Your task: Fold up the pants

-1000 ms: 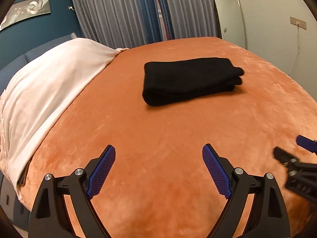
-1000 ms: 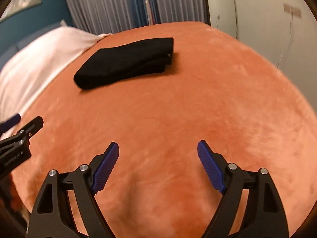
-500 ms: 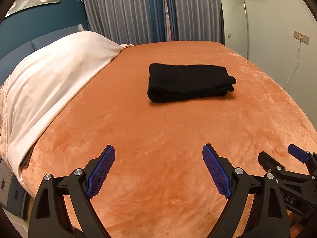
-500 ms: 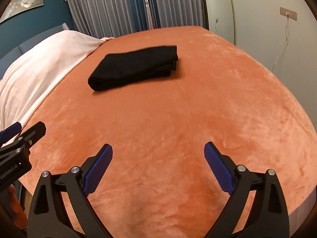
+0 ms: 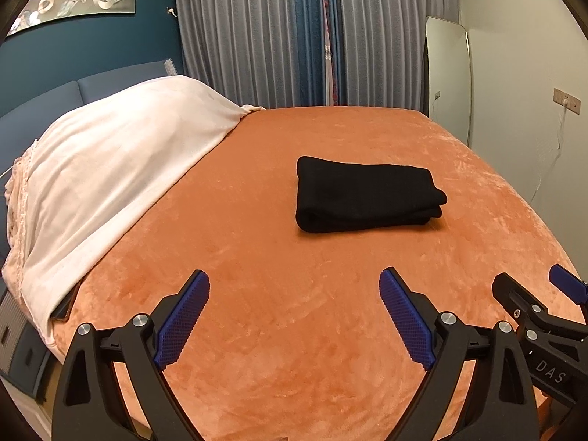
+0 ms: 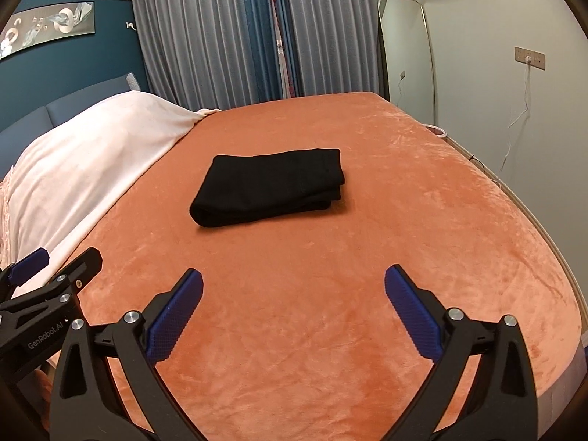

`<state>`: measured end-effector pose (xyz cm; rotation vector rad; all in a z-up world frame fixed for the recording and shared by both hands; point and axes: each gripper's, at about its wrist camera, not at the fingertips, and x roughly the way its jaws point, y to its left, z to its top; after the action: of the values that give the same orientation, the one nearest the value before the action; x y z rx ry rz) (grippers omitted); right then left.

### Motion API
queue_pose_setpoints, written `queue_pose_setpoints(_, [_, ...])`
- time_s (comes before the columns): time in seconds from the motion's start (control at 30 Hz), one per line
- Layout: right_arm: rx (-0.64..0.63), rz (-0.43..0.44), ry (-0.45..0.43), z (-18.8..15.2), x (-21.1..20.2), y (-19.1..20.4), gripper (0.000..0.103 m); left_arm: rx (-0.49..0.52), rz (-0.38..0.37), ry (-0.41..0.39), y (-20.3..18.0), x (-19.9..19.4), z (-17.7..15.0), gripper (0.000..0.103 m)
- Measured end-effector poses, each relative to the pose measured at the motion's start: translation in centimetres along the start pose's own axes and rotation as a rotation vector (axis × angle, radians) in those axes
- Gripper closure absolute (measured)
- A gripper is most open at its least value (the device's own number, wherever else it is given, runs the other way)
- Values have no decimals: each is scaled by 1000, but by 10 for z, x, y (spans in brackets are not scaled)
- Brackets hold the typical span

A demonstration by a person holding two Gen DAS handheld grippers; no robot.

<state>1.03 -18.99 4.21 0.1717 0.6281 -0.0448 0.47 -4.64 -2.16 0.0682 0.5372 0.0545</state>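
— Right wrist view: what's your claw doing?

— My right claw (image 6: pixel 293 310) has just spread wide with nothing in it; my left claw (image 5: pixel 294 314) gapes empty too. Both have lifted back toward the bed's near edge.

— And the pants?

— The pants (image 6: pixel 270 185) lie folded mid-bed (image 6: pixel 422 228), well apart. I'd call the folding finished.

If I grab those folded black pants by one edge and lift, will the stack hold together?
Probably not. The black pants look like soft knit, with loose layered ends at the right, so they would likely droop and unfold. They seem light, so they may slide on the plush orange blanket if pushed. No risk of rolling or breaking.
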Motion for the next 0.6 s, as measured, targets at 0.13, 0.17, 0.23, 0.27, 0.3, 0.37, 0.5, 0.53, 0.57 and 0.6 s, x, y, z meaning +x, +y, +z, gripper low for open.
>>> queue_pose_setpoints(0.13, [4,1,-1,-1,-1,1,6,-1,4,0,2,-1,0,12])
queue_pose_setpoints(0.17, [4,2,-1,-1,-2,2,6,-1,7,1,2,-1,0,12])
queue_pose_setpoints(0.23, [3,2,-1,-1,-2,2,6,-3,6,2,3,-1,0,12])
queue_pose_setpoints(0.27, [2,2,-1,-1,-2,3,6,-4,3,2,3,-1,0,12])
queue_pose_setpoints(0.3, [3,2,-2,-1,-2,3,6,-2,0,2,3,-1,0,12])
queue_pose_setpoints(0.37, [1,2,-1,-2,-2,4,6,3,3,-1,2,-2,-1,12])
queue_pose_setpoints(0.5, [-1,6,-3,-2,-4,7,6,6,2,-2,2,-3,-1,12])
queue_pose_setpoints(0.53, [-1,6,-3,-3,-3,7,6,5,2,-3,2,-3,-1,12])
queue_pose_setpoints(0.57, [-1,7,-4,-3,-3,7,6,4,4,-4,2,-4,-1,12])
queue_pose_setpoints(0.6, [-1,7,-5,-3,-3,8,6,4,3,-4,2,-4,-1,12])
